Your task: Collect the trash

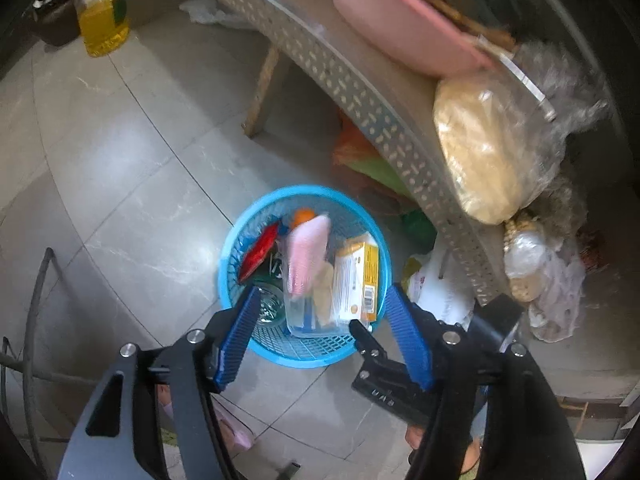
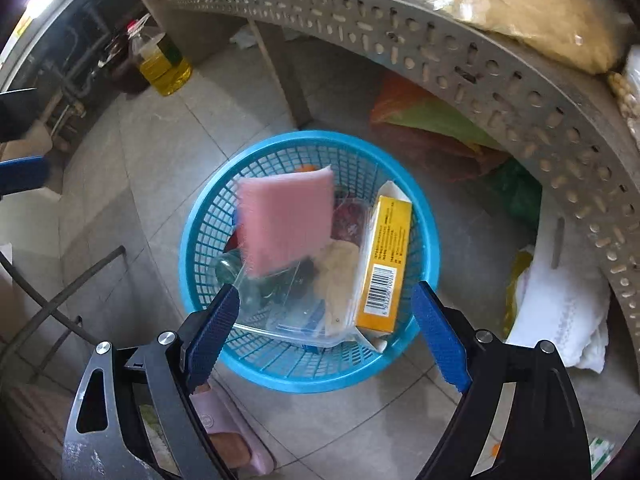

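A blue mesh basket [image 1: 236,248] [image 2: 192,240] stands on the tiled floor beside a metal shelf. It holds a yellow box [image 1: 358,276] [image 2: 386,260], a clear plastic container [image 1: 304,320] [image 2: 288,312], a red wrapper [image 1: 260,252] and other trash. A pink sponge [image 1: 308,256] [image 2: 286,222], blurred, is in the air over the basket, touching neither gripper. My left gripper [image 1: 320,300] is open above the basket's near rim. My right gripper [image 2: 324,296] is open and empty above the basket; it also shows in the left wrist view [image 1: 400,364].
A perforated metal shelf [image 1: 360,96] [image 2: 500,76] curves over the basket's far right, carrying a pink tray [image 1: 400,20] and a bag of grain [image 1: 484,148] [image 2: 520,4]. Coloured bags [image 2: 440,128] lie under it. An oil bottle [image 1: 104,16] [image 2: 164,64] stands far left. A pink slipper [image 2: 228,432] is near.
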`<state>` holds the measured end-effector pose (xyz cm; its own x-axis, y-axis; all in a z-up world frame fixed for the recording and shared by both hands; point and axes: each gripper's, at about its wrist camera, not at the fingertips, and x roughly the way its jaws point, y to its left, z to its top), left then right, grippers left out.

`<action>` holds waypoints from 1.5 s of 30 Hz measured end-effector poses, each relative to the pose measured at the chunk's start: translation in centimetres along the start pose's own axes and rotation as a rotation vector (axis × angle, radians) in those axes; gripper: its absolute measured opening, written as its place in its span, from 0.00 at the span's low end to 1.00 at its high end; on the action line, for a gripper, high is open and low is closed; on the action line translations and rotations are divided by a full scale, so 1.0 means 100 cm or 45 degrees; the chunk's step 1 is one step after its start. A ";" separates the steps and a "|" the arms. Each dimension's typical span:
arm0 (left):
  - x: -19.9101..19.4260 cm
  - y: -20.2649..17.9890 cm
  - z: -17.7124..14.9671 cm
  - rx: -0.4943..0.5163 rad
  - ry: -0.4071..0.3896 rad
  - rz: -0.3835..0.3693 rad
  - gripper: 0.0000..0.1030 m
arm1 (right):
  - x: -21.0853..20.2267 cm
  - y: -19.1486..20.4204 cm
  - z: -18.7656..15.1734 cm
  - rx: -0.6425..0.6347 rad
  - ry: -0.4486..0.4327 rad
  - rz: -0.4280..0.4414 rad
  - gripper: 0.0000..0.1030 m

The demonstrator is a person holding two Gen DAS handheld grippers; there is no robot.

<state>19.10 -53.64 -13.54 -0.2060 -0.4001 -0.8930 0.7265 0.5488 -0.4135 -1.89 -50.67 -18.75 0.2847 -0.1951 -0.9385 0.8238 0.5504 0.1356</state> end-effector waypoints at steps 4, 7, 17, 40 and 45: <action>-0.037 0.006 -0.010 -0.012 -0.071 -0.023 0.63 | -0.008 -0.005 -0.006 0.027 -0.011 0.007 0.81; -0.069 0.008 -0.024 0.004 -0.132 -0.045 0.63 | -0.024 -0.005 -0.016 0.029 -0.037 0.020 0.81; -0.183 0.009 -0.120 0.109 -0.456 -0.017 0.74 | -0.109 0.027 -0.051 -0.074 -0.218 0.168 0.84; -0.309 0.074 -0.338 -0.333 -1.086 0.562 0.94 | -0.287 0.188 -0.133 -0.612 -0.780 0.248 0.92; -0.303 0.066 -0.354 -0.370 -1.062 0.629 0.95 | -0.294 0.189 -0.146 -0.566 -0.794 0.234 0.92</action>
<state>6.97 -11.93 4.47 0.6794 -0.4042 -0.6124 0.3960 0.9046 -0.1578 -1.89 -22.66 6.78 0.7280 -0.4165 -0.5445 0.5009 0.8655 0.0078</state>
